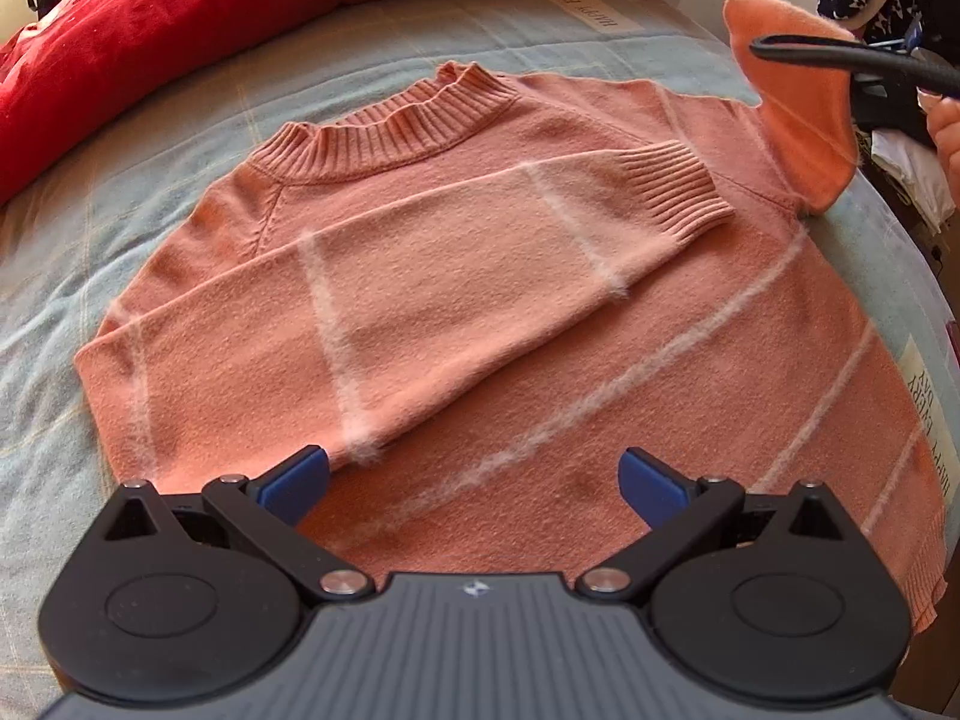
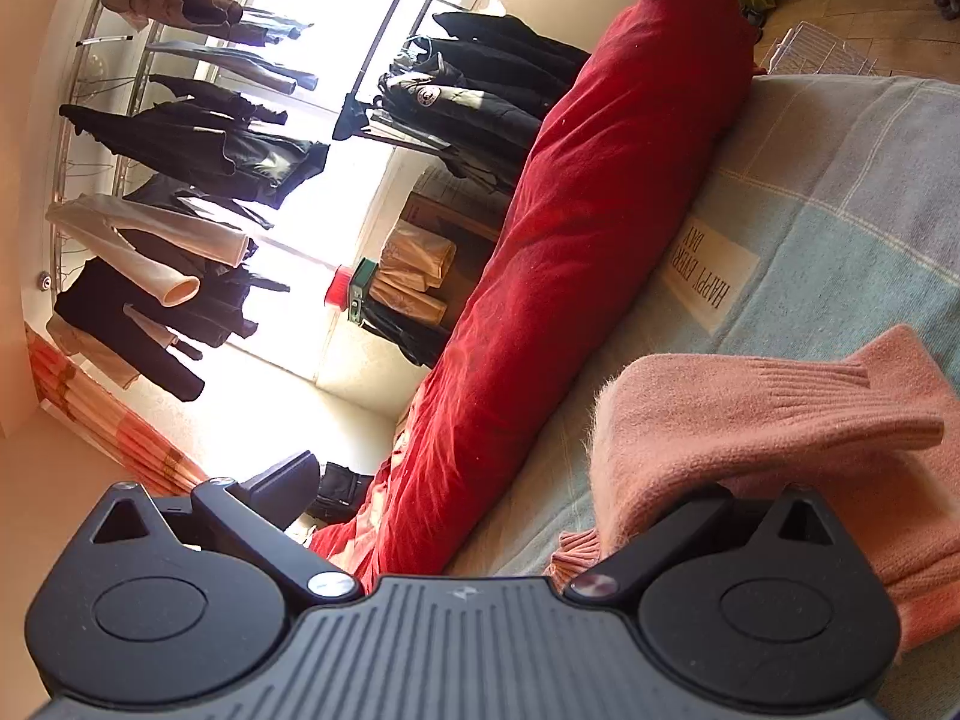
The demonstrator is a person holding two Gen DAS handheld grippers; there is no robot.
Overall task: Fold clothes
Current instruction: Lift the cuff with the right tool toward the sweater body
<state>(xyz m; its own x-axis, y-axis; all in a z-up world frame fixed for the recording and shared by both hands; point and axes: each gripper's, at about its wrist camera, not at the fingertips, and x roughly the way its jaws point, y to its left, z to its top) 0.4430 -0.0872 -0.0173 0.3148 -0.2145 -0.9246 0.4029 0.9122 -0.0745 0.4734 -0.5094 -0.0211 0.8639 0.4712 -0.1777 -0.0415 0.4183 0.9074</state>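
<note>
A salmon-pink sweater (image 1: 540,324) with thin white stripes lies flat, collar away from me, on a pale blue checked bedsheet (image 1: 54,276). One sleeve (image 1: 480,252) is folded across its chest, with the ribbed cuff near the right shoulder. My left gripper (image 1: 474,474) hovers open over the sweater's lower part, blue pads (image 1: 294,483) wide apart and holding nothing. The other sleeve (image 1: 792,108) is lifted off the bed at the right by my right gripper (image 1: 888,84). In the right wrist view that gripper (image 2: 474,480) is rolled sideways and open. The sleeve (image 2: 750,432) hangs over one finger and hides it.
A rolled red quilt (image 1: 240,6) lies along the far edge of the bed. A hand (image 1: 945,120) shows at the right edge. Beyond the quilt, dark jackets (image 2: 198,144) hang on racks by a bright window, with boxes and bags (image 2: 414,276) on the floor.
</note>
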